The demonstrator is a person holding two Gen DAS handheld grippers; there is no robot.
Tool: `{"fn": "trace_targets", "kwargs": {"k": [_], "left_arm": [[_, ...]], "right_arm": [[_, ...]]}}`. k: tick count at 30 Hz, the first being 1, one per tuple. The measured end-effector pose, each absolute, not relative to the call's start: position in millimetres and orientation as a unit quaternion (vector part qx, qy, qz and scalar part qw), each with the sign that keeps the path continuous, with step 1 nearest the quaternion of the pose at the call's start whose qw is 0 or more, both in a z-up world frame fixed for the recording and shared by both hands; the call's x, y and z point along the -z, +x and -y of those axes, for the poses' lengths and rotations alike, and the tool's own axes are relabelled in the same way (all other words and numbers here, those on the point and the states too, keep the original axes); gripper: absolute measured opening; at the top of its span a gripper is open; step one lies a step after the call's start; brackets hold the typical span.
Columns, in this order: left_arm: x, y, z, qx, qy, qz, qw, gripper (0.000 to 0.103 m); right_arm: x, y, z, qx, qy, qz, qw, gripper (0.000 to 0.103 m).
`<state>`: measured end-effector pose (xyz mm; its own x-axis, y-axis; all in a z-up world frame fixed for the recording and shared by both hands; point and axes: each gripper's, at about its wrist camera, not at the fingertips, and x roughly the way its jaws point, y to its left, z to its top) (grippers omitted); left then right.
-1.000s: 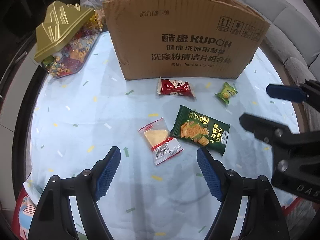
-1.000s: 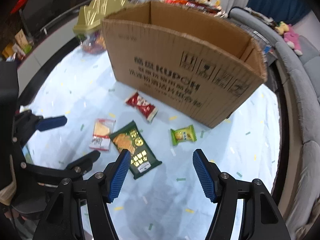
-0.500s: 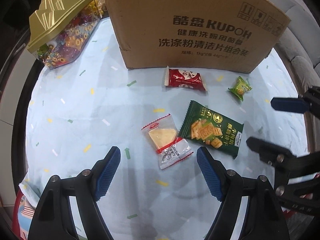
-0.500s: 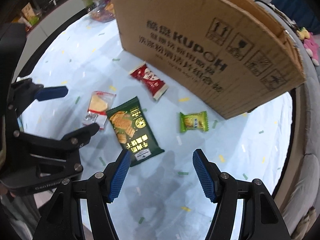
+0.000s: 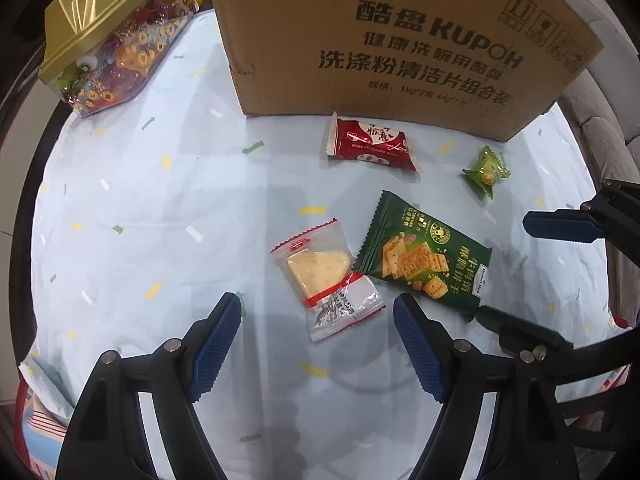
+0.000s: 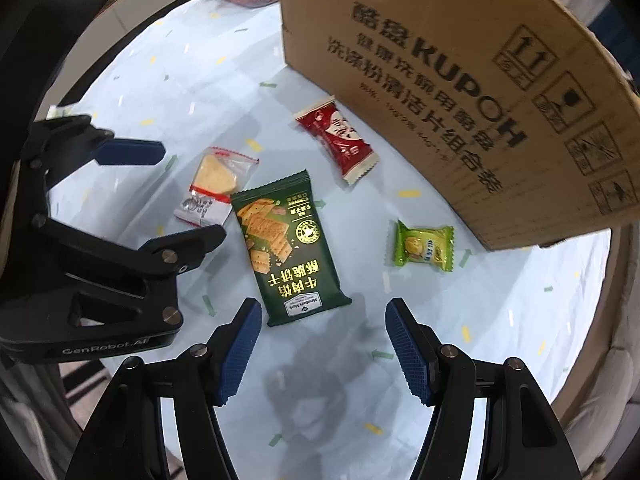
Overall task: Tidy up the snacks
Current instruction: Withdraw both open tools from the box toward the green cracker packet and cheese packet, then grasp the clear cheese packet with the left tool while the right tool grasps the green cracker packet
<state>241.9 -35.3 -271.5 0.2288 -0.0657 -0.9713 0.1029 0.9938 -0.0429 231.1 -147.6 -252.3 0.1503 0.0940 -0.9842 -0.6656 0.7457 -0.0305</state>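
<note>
Over the confetti-print tablecloth (image 5: 132, 208) I hold both tools low and tilted down. My left gripper (image 5: 317, 344) stands wide and empty around the clear cheese-wedge packet (image 5: 326, 278); my right gripper (image 6: 323, 346) gapes wide, holding nothing, just short of the dark green cracker pack (image 6: 286, 246). I count four snacks, including one red packet (image 5: 370, 144) and one small green candy (image 5: 486, 171), before one cardboard box (image 5: 400, 44).

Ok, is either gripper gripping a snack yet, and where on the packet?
Nothing is held. The left gripper is open over the clear cheese packet, and the right gripper is open near the dark green cracker pack.
</note>
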Motion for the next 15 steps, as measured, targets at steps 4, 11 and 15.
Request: {"fn": "trace_targets", "kwargs": {"k": [4, 11, 15], "left_arm": [[279, 249, 32, 0.049, 0.004, -0.627, 0.778, 0.078], [290, 261, 28, 0.040, 0.002, -0.638, 0.769, 0.072], [297, 264, 26, 0.036, 0.003, -0.637, 0.770, 0.070]], "right_arm": [[260, 234, 142, -0.271, -0.244, -0.602, 0.711, 0.065], [274, 244, 127, -0.264, -0.248, -0.617, 0.698, 0.065], [287, 259, 116, -0.262, -0.238, -0.626, 0.695, 0.065]]}}
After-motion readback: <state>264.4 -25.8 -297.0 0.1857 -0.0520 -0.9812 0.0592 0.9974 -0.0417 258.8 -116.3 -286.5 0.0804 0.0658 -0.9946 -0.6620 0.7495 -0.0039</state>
